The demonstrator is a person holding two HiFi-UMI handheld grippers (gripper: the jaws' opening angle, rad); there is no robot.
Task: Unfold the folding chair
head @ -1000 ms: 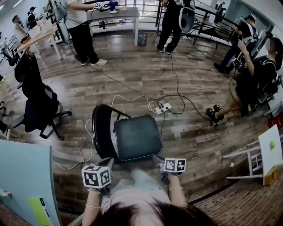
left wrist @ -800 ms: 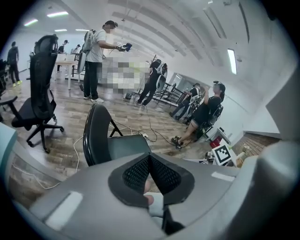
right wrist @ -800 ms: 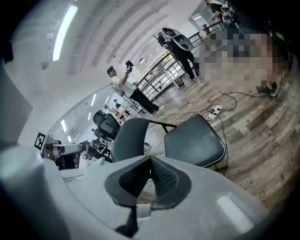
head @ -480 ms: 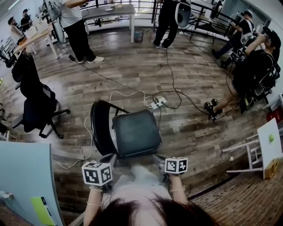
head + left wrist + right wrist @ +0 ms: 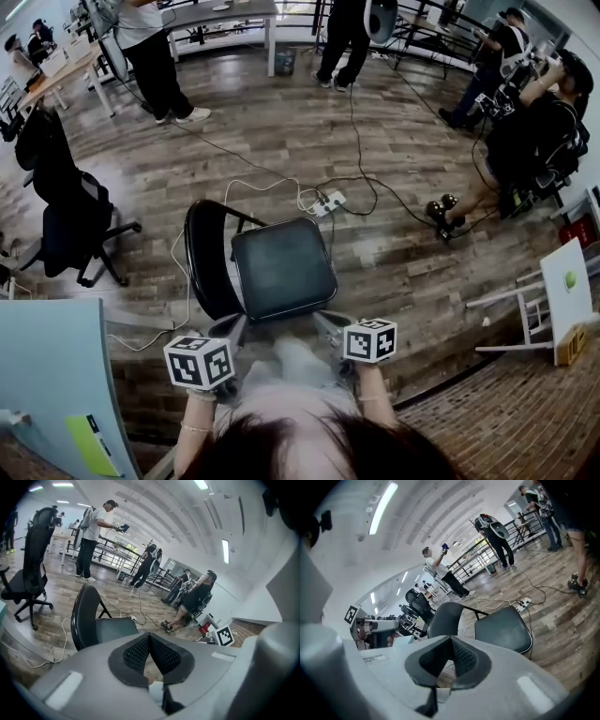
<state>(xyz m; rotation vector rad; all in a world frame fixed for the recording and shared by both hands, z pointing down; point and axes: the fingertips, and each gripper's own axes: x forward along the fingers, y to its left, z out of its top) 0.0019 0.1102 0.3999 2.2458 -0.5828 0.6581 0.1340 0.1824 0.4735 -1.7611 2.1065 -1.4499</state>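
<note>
- Head view: the folding chair (image 5: 284,267) stands open on the wood floor (image 5: 394,159), just in front of the person. Its seat (image 5: 291,281) is level and its backrest (image 5: 200,258) is upright on the left. Over the last second both hands have lifted a little and drawn back toward the body. The left gripper (image 5: 228,330) and right gripper (image 5: 330,326) now sit at the seat's near edge and appear clear of it. The chair has kept its open shape while they rose, so I judge the unfolding done and the hands merely retreating. A power strip (image 5: 328,202) lies on the floor beyond the chair, and an office chair (image 5: 66,202) stands well apart at far left.
- Left gripper view: the left gripper (image 5: 150,645) has its jaws pressed fully together with nothing between them. The folding chair (image 5: 114,629) shows beyond and to the left, apart from the jaws, with its dark padded seat flat and its rounded black backrest (image 5: 83,616) standing.
- Right gripper view: the right gripper (image 5: 451,652) is likewise closed tight and empty. The folding chair (image 5: 502,631) lies ahead to the right, with the seat level, the backrest (image 5: 446,617) raised and a frame strut visible. It looks steady on its legs.
</note>
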